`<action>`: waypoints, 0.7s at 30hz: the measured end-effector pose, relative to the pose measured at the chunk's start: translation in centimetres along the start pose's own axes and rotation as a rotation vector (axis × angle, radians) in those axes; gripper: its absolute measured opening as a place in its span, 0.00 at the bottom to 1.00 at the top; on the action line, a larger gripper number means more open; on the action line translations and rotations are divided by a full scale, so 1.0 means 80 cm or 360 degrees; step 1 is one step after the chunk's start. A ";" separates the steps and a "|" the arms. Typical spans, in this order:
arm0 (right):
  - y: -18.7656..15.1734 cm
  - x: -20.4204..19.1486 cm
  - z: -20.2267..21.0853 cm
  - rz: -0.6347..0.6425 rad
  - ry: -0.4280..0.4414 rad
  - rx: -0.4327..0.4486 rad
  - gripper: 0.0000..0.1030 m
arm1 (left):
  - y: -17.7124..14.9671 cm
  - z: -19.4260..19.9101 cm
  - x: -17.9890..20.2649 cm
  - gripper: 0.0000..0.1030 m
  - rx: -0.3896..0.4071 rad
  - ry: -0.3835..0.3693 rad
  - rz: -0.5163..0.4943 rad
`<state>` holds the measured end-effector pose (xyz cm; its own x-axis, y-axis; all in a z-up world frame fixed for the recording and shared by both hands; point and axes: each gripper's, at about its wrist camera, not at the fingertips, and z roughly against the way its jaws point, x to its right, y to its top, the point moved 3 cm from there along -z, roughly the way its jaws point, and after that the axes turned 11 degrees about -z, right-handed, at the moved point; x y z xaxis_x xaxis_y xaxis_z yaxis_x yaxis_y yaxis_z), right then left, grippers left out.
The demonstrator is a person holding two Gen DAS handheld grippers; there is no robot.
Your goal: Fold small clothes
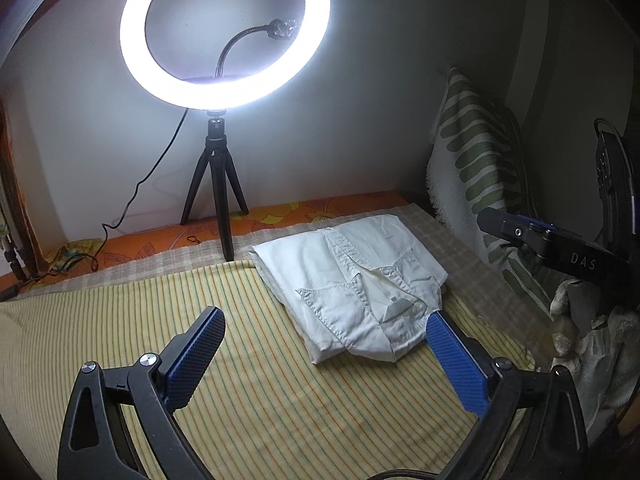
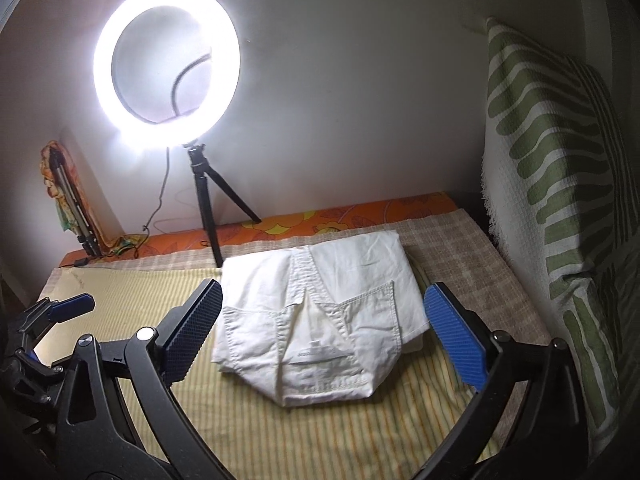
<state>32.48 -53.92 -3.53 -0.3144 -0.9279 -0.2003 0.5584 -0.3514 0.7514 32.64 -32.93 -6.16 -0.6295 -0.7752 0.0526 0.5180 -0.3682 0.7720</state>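
Note:
A small white garment (image 1: 352, 280) lies folded into a compact bundle on the yellow striped cloth (image 1: 280, 400), seams and a pocket facing up. My left gripper (image 1: 324, 336) hovers in front of it and to its left, jaws wide open and empty. In the right wrist view the same white garment (image 2: 320, 312) lies straight ahead, and my right gripper (image 2: 320, 312) stands wide open above its near part, touching nothing. The right gripper's black body (image 1: 560, 248) shows at the right edge of the left wrist view. The left gripper (image 2: 64, 308) shows at the left edge of the right wrist view.
A lit ring light (image 1: 224, 36) on a black tripod (image 1: 216, 192) stands at the back against the wall, its cable trailing left. An orange flowered sheet (image 1: 168, 236) edges the bed. A green-and-white patterned cloth (image 2: 560, 168) hangs along the right side.

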 end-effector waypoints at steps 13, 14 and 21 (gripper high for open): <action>-0.056 -0.083 0.105 0.0033 0.0007 0.0094 1.00 | -0.051 0.134 -0.002 1.00 0.0100 0.0043 -0.0055; -0.064 -0.089 0.111 0.0031 0.0013 0.0095 1.00 | -0.057 0.142 -0.003 1.00 0.0104 0.0048 -0.0051; -0.128 -0.128 0.138 0.0011 0.0059 0.0078 1.00 | -0.108 0.187 -0.020 1.00 0.0059 0.0089 -0.0011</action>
<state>21.48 -39.44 -2.23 -0.2816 -0.9346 -0.2172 0.5222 -0.3392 0.7825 20.52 -20.84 -3.46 -0.5990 -0.8006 0.0124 0.4915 -0.3554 0.7951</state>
